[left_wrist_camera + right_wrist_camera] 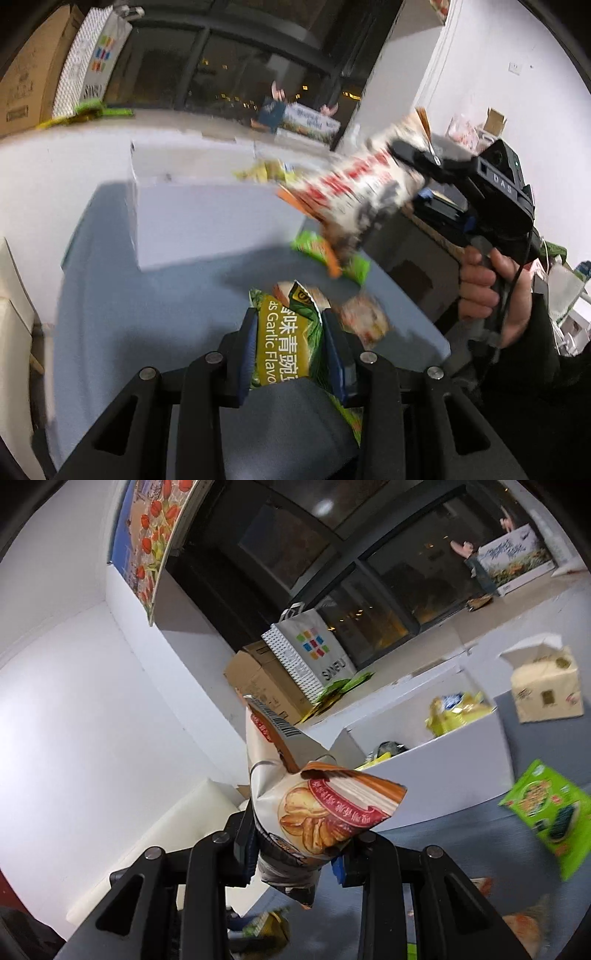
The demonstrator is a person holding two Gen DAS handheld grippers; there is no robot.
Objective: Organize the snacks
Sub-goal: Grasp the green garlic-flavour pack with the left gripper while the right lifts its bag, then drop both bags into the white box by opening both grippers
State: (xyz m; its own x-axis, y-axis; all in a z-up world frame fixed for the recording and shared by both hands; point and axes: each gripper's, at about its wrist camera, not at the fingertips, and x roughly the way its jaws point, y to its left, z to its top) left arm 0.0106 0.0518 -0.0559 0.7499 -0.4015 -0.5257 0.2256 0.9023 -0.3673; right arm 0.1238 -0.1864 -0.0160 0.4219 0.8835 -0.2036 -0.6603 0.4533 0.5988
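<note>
Table (147,302) with blue-grey top. White open box (207,221) stands on it, yellow snack bags (458,710) inside. Beside the box a green snack packet (546,812) lies flat; a beige tissue box (546,690) stands farther back. Small orange-and-white packet (364,319) lies near the table's edge.

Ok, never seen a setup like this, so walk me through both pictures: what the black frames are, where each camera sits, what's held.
No robot here: a person's hand holds a two-finger gripper, one per hand, each with a fisheye camera looking along its fingers.

The left camera shows the left gripper shut on a green garlic pea packet. Across from it, the right gripper carries a white and red chip bag.

The right camera shows that chip bag up close.

On the blue table stand a white box holding snacks and a tissue box; a green packet lies loose.
</note>
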